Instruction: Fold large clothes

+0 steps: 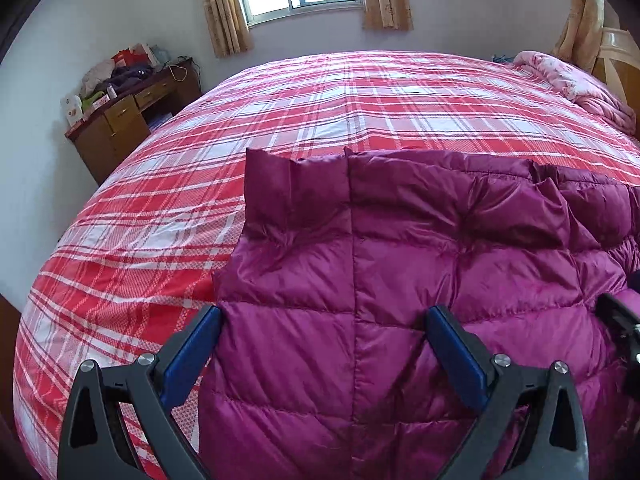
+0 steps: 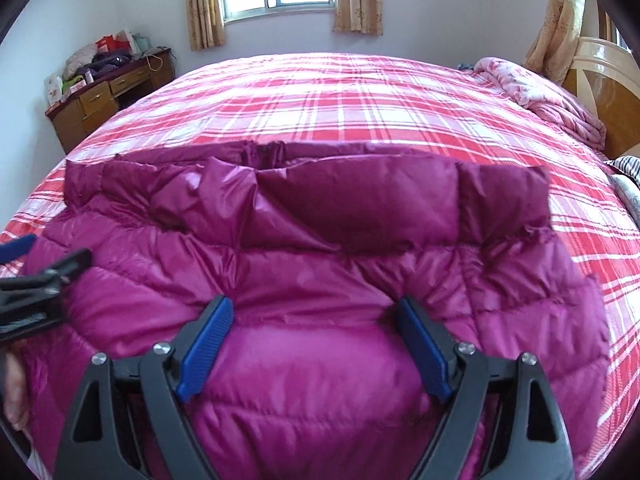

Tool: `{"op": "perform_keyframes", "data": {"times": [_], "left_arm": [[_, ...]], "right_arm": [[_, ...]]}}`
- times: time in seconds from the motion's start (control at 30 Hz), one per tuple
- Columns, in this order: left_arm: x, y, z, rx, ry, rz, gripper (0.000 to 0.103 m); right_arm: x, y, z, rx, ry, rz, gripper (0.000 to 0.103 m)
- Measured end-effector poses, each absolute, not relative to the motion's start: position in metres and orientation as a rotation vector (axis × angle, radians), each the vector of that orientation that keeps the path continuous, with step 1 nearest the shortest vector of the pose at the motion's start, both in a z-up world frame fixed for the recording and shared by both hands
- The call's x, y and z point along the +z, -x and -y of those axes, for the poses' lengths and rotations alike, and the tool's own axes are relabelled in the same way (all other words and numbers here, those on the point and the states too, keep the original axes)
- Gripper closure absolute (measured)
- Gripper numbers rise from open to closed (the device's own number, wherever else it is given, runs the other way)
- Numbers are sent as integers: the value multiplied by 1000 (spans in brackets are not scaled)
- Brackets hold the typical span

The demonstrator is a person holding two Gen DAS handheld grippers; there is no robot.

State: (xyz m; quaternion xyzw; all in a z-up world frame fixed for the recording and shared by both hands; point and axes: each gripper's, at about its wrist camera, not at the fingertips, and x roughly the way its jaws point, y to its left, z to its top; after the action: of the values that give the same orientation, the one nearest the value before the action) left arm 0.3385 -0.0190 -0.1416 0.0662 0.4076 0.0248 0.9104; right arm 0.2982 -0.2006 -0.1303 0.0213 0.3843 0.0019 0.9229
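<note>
Beside jacket [image 1: 400, 280], perhaps floral quilt [image 1: 576, 80].

The quilted jacket [image 2: 320, 264] is of glossy, smooth magenta cloth. The bed cover [image 1: 280, 120] is matt woven checked cloth. The gripper pads [image 2: 208, 344] look like ribbed blue rubber on matt black plastic, with shiny metal screws. The desk [image 1: 128, 120] is varnished wood.

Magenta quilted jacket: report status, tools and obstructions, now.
Left tool open, right tool open, both over fabric, nothing gripped. Magenta quilted down jacket spread on red plaid bedspread. Nothing in the way.
</note>
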Motion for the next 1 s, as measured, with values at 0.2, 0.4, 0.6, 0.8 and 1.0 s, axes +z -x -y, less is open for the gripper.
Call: {"op": "perform_keyframes", "data": {"times": [0.2,0.4,0.6,0.8,1.0], "left_arm": [[-147,-336,25,75,-160,-800,1],[-152,-339,27,82,-172,-805,1],[-156,-344,23,69,-139,-829,1],[-136,-323,-1,79,-71,-811,1],[-112,-257,-46,65,35,-747,1]], "right_arm": [[-127,-264,259,-156,-85,-706,13],[-145,-270,273,-138,-135,-769,10],[-150,-274,278,-129,-159,-796,9],[-142,-263,269,-154,-100,-792,9],[-120,-202,237,-23,-124,-693,9]]}}
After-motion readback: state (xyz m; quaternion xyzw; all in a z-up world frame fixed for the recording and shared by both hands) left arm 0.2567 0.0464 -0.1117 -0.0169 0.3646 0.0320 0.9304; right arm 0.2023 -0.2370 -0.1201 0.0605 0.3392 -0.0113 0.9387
